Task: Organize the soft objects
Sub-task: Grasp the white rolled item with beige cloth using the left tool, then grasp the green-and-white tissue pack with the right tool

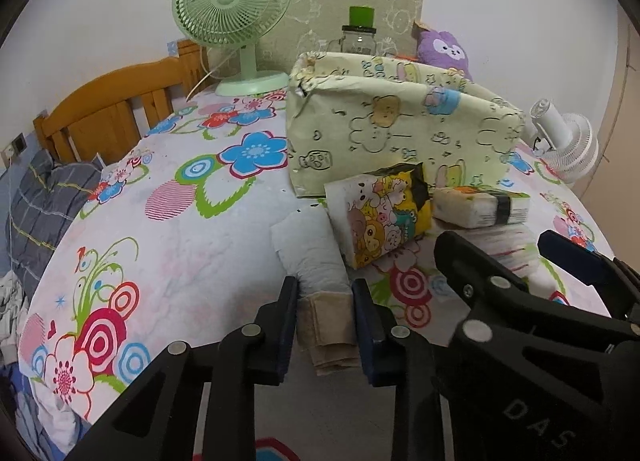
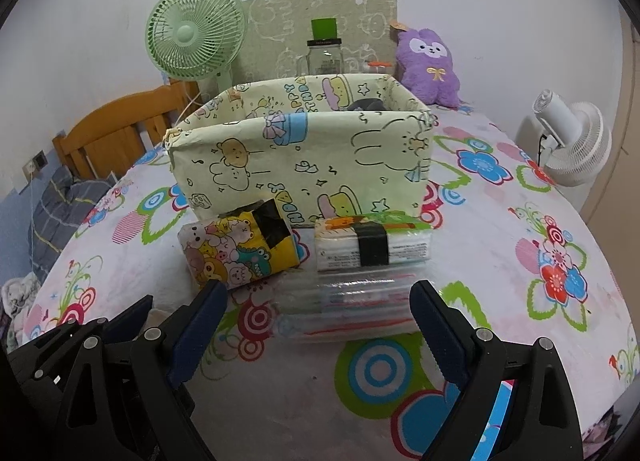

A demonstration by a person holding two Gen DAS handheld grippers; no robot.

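Observation:
My left gripper (image 1: 326,317) is shut on a white padded soft item with a beige band (image 1: 312,257) that lies on the flowered bedspread (image 1: 180,221). To its right lie a cartoon-printed soft pack (image 1: 380,217) (image 2: 236,251) and a tissue pack bound with black tape (image 1: 480,209) (image 2: 372,247), which rests on a clear-wrapped flat stack (image 2: 352,301). My right gripper (image 2: 320,309) (image 1: 508,257) stands open on either side of that stack, its left finger clear of it. Behind these stands a pale yellow cartoon-papered box (image 2: 300,157) (image 1: 400,129), open on top.
Behind the box are a green desk fan (image 2: 196,37), a glass jar with a green lid (image 2: 324,49) and a purple plush toy (image 2: 430,61). A white fan (image 2: 572,137) stands off the right edge. A wooden headboard (image 1: 116,101) and grey bedding (image 1: 44,201) lie to the left.

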